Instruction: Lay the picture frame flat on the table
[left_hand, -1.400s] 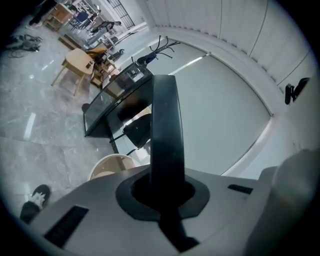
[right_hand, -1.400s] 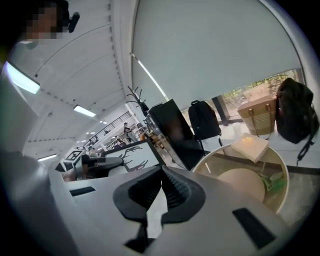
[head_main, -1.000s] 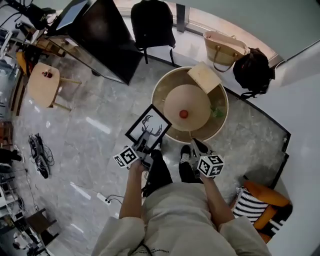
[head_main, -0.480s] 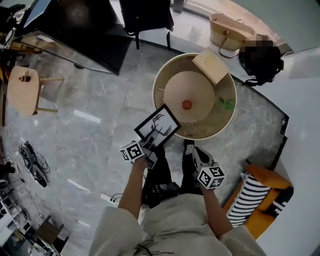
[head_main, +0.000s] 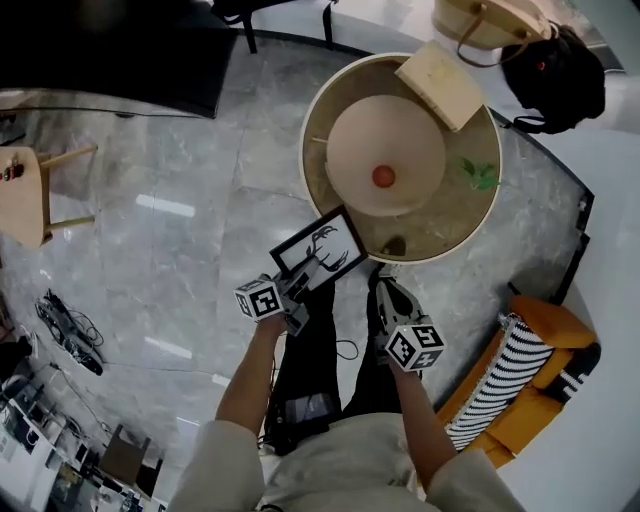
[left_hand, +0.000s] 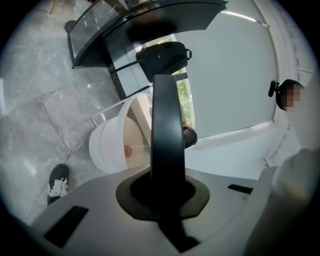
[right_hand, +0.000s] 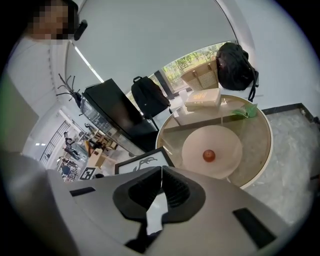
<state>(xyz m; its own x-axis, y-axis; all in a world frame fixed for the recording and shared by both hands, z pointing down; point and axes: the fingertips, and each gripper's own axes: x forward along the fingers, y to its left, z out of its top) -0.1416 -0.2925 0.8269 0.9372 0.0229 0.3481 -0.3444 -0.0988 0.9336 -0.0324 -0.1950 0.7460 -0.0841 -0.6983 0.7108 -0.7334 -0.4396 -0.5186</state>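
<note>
The picture frame (head_main: 318, 253), black with a deer-antler print, hangs tilted over the near-left rim of the round glass-topped table (head_main: 305, 150). My left gripper (head_main: 297, 288) is shut on the frame's lower edge. In the left gripper view the frame (left_hand: 165, 125) stands edge-on between the jaws of my left gripper (left_hand: 162, 187), with the table (left_hand: 107, 145) behind it. My right gripper (head_main: 385, 296) is below the table's near rim, to the right of the frame. In the right gripper view my right gripper (right_hand: 161, 170) is shut on nothing, and the frame (right_hand: 142, 163) shows just past it.
A wooden box (head_main: 440, 85) lies on the table's far edge, a green sprig (head_main: 478, 175) at its right, a small dark object (head_main: 395, 245) near the front rim. A red ball (head_main: 384, 176) sits on the beige disc under the glass. A striped cushion (head_main: 505, 385) lies right.
Both grippers have come down and the view has closed in on the table. The frame stays in my left gripper and now overlaps the table's near rim.
</note>
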